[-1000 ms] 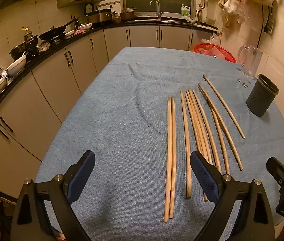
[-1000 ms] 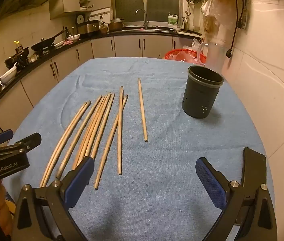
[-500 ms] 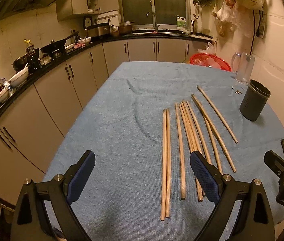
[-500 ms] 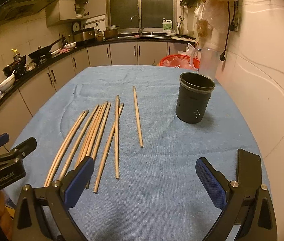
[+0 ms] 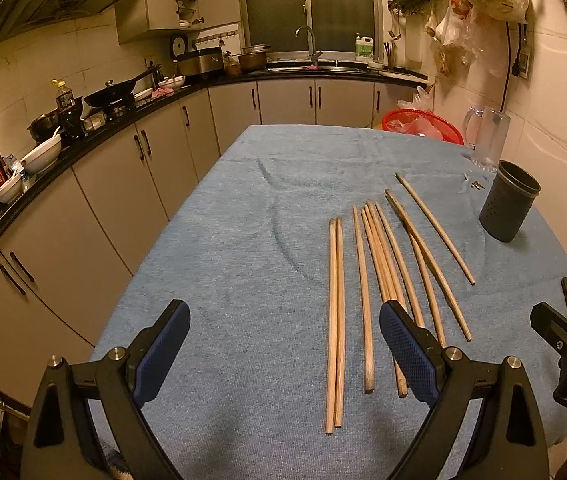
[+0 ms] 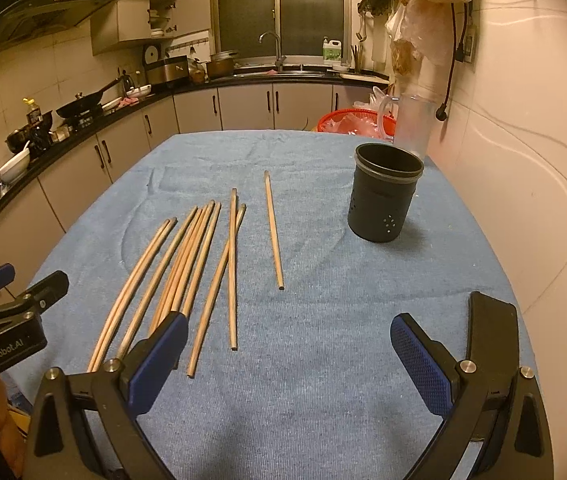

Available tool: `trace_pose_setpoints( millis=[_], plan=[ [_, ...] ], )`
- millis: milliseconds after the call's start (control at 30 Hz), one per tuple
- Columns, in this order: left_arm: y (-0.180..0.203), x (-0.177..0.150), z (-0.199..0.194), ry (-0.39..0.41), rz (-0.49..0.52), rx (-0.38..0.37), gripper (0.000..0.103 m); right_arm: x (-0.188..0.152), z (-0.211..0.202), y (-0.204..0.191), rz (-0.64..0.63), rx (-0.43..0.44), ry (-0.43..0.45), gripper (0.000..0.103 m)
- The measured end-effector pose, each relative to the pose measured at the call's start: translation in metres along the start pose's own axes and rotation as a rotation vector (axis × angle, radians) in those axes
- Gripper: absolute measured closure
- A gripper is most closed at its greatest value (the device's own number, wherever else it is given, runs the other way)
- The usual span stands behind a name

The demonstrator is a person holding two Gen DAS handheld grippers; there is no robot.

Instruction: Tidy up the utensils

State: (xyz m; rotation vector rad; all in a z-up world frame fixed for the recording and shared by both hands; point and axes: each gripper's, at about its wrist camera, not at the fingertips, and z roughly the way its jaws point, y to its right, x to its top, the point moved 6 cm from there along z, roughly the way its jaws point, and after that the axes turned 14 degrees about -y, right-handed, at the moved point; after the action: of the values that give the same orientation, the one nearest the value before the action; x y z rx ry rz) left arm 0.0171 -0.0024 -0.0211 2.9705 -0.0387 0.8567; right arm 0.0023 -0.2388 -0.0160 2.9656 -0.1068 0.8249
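A blue towel-like cloth [image 5: 243, 280] covered the whole worktop [image 6: 323, 360], which stood in a kitchen with pale cabinets [image 5: 155, 152] running along the 9 to 12 o'clock side and a sink [image 6: 283, 66] under a dark window at 12 o'clock. In the right wrist view a clear plastic jug [image 6: 407, 128] stood at the far right corner of the worktop, at about 1 o'clock, with a red basket [image 6: 347, 122] just behind the edge beside it. Near the jug, closer to the camera, a dark perforated utensil holder [image 6: 383, 198] stood upright and looked empty from this angle. The wooden chopsticks [image 6: 187, 264] lay flat on the cloth at about 10 to 11 o'clock of that view, fanned roughly parallel, some touching or crossing; one single chopstick [image 6: 273, 230] lay apart between the bundle and the holder. In the left wrist view the same chopsticks sat at 1 to 2 o'clock, with a touching pair [image 5: 335, 320] lying leftmost. The left hand-held gripper [image 5: 279, 356] hovered above the near edge with its jaws spread wide and nothing between them, its right blue pad [image 5: 407, 356] overlapping the near ends of the bundle in view. The right hand-held gripper [image 6: 283, 364] was likewise spread wide and gripping nothing, over bare cloth at 6 o'clock.
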Motion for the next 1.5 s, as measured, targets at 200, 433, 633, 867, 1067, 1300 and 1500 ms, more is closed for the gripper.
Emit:
trace_pose_setpoints(
  millis=[200, 433, 633, 867, 1067, 1300, 1500],
  plan=[
    [-0.001, 0.0, 0.006, -0.015, 0.015, 0.033, 0.007, 0.0, 0.004, 0.001, 0.009, 0.012, -0.006, 0.001],
    [-0.003, 0.001, 0.015, -0.04, 0.01, 0.023, 0.007, 0.005, 0.012, 0.002, -0.012, 0.018, -0.021, 0.001],
    [-0.016, 0.005, 0.038, -0.145, -0.016, -0.016, 0.008, 0.032, 0.019, 0.009, -0.021, 0.078, -0.048, 0.002],
    [-0.027, 0.015, 0.058, -0.224, -0.029, -0.042, 0.008, 0.087, 0.026, -0.004, -0.063, 0.199, -0.072, 0.009],
    [-0.034, 0.026, 0.06, -0.237, -0.038, -0.082, 0.016, 0.149, 0.065, -0.024, -0.082, 0.243, -0.178, 0.039],
    [-0.037, 0.032, 0.069, -0.275, -0.014, -0.09, 0.031, 0.209, 0.143, -0.03, -0.069, 0.186, -0.321, 0.059],
    [-0.041, 0.038, 0.076, -0.277, -0.003, -0.086, 0.031, 0.236, 0.202, -0.023, -0.049, 0.157, -0.404, 0.059]
  ],
)
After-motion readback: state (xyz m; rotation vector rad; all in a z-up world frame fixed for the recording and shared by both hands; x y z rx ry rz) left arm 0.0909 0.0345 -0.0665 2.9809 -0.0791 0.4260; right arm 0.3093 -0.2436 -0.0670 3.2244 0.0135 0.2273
